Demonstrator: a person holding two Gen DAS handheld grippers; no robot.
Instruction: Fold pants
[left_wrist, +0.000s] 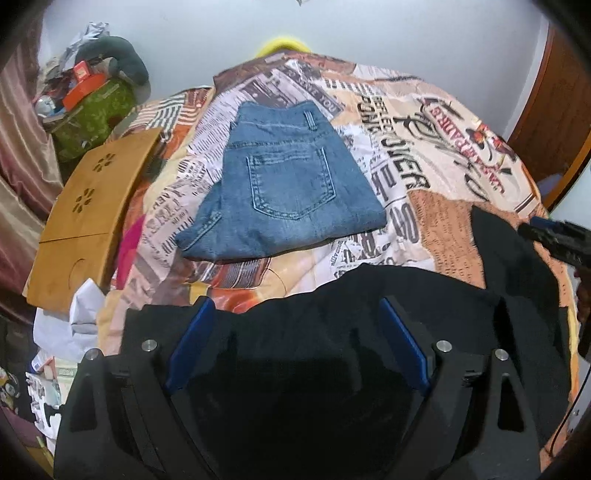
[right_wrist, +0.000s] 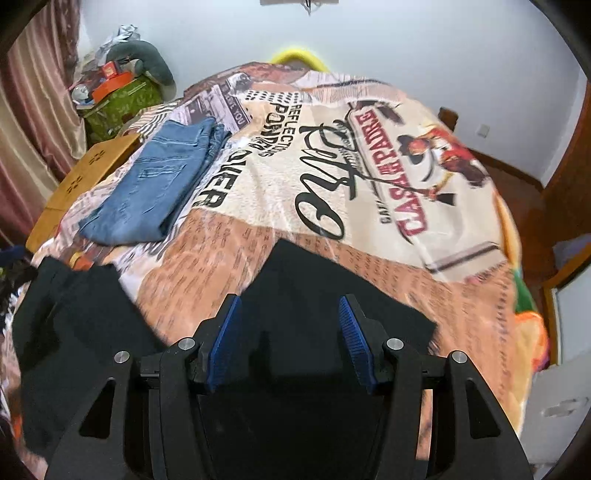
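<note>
Now black pants (left_wrist: 332, 317) lie spread on bed (left_wrist: 461, 221), near edge, beneath both tools. Left tool (left_wrist: 297, 343) released, jaws wide, nothing between pads. Right tool (right_wrist: 290, 341) half-open, grasping nothing visible. Judgement: pinch matching edges, lift evenly, fold without wrinkles. Right view alone shows spread leg; left view alone shows folded jeans' (left_wrist: 280, 184) pocket squarely.

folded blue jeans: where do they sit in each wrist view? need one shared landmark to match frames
Left wrist: folded blue jeans at centre, back pocket up, beyond the black pants.
Right wrist: jeans at upper left, seen obliquely.
Shared landmark: wooden board just left of the jeans in both views.
</note>
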